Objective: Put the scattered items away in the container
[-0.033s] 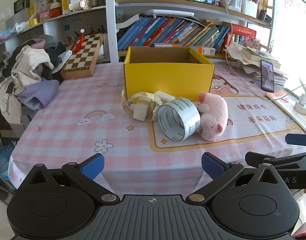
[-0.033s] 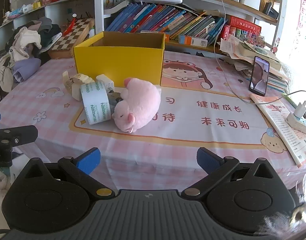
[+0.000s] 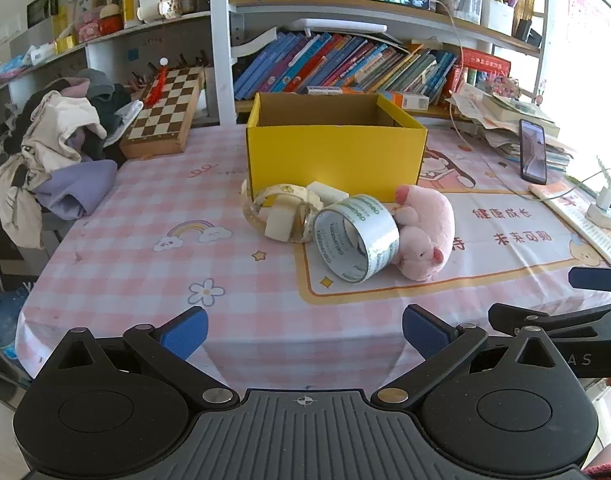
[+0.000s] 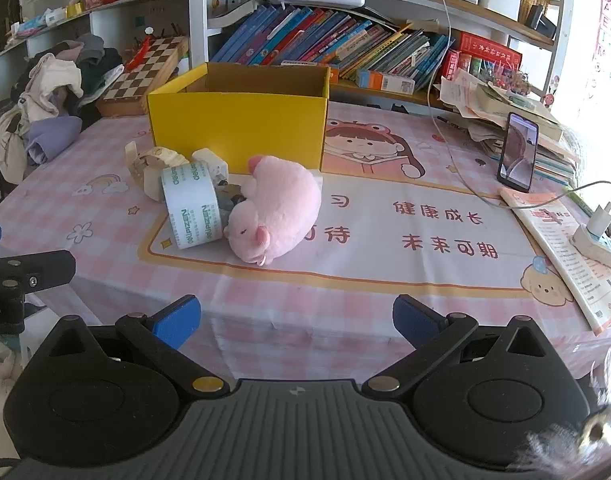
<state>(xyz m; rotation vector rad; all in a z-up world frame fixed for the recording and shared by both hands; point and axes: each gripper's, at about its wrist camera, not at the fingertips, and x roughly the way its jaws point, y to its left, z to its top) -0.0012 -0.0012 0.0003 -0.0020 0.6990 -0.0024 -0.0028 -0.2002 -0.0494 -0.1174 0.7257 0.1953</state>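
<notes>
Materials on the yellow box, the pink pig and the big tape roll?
Yellow box: looks like cardboard, matte yellow outside, plain brown inside. Pink pig: plush fabric, fuzzy, soft rounded shape. Tape roll: seemingly clear glossy plastic film with green print, probably on a cardboard core.

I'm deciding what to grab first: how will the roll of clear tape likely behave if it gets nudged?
The roll of clear tape looks stiff and light, a hollow ring. It stands on its curved edge, so a nudge may roll it. The pink plush pig leaning against it may block rolling that way.
</notes>
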